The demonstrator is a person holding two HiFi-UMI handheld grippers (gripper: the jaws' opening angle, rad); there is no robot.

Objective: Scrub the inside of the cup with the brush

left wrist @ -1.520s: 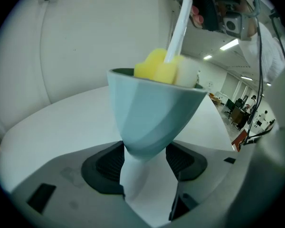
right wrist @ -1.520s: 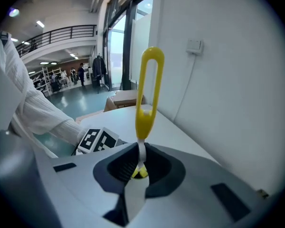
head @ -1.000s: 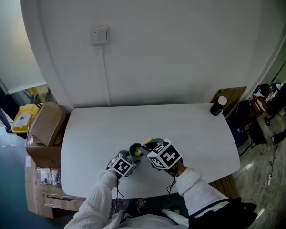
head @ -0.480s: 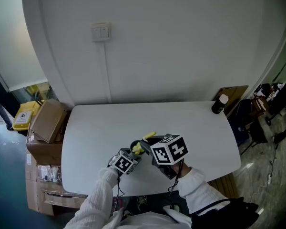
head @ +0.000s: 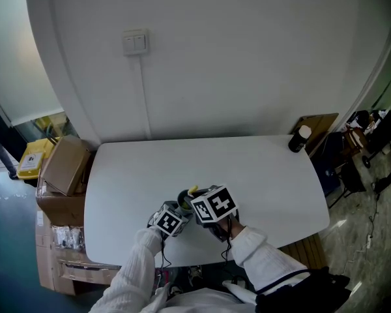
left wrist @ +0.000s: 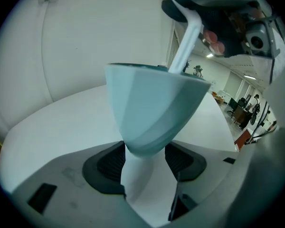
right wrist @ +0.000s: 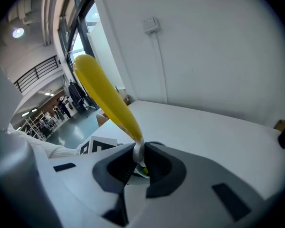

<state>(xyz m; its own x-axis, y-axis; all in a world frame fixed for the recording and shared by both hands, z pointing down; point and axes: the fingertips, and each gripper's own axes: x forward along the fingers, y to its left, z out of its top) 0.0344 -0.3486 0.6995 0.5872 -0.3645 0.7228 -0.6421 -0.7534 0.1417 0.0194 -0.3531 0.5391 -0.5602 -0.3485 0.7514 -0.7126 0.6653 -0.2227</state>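
Note:
A pale blue cup stands upright near the table's front edge, and my left gripper is shut on its narrow base. In the head view the cup shows as a dark mouth between the two marker cubes. My right gripper is shut on the white neck of the brush, whose yellow handle sticks up and away. The brush's white stem slants down into the cup's mouth, and its head is hidden inside. My right gripper sits just right of and above the cup, close to my left gripper.
The white table stretches away behind the grippers. A black bottle with a white cap stands at its far right corner beside a wooden board. Cardboard boxes sit on the floor to the left.
My right gripper has come left and down towards the cup, taking the brush lower into it. The left gripper and the cup have stayed put.

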